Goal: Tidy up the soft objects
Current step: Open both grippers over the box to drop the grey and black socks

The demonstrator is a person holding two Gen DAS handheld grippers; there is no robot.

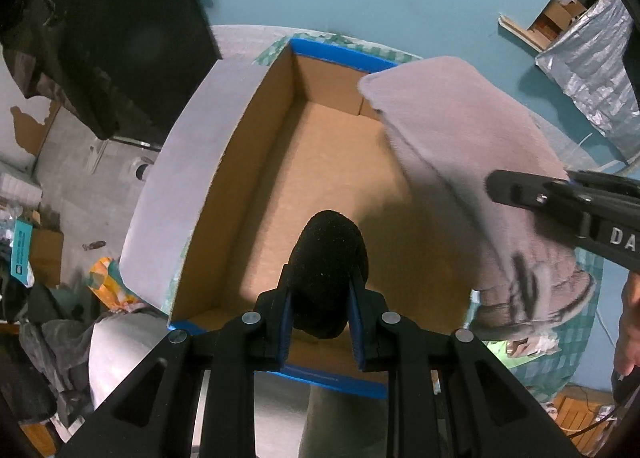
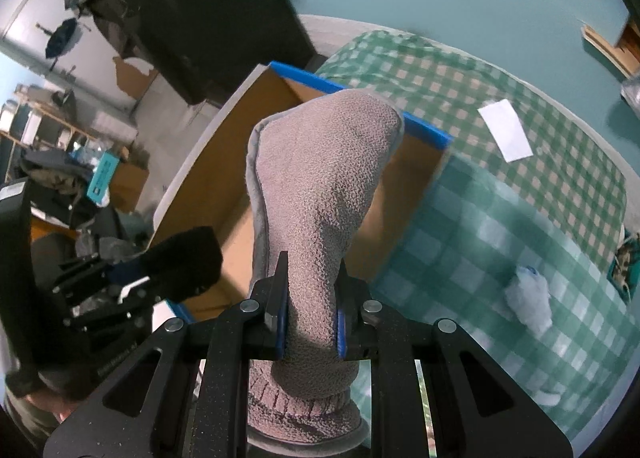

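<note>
Black linkage bars fill the bottom of each wrist view, and from them the fingers run forward. Between the blue pads of the left gripper (image 1: 323, 298) sits a black fuzzy bundle (image 1: 326, 270), a rolled soft thing (perhaps a sock, too dark to tell), and the pads press on both its sides. It hangs over the near end of an open cardboard box (image 1: 256, 162), whose brown floor shows bare beneath it. Blue tape edges the box's near and far rims.

Clamped in the right gripper (image 2: 313, 310) is a grey knitted slipper sock (image 2: 320, 186); the pads squeeze it near the ribbed cuff, and its toe points away over the box, with a smooth grey sole edge along its left side. From the left camera the same sock covers the box's right wall, blurred.

Outward, the box rests on a green-and-white checked cloth (image 2: 500, 106). On that cloth, well apart from the box, lie a white paper slip (image 2: 506, 130) and a small white fluffy thing (image 2: 528, 298). Teal wall rises behind.
</note>
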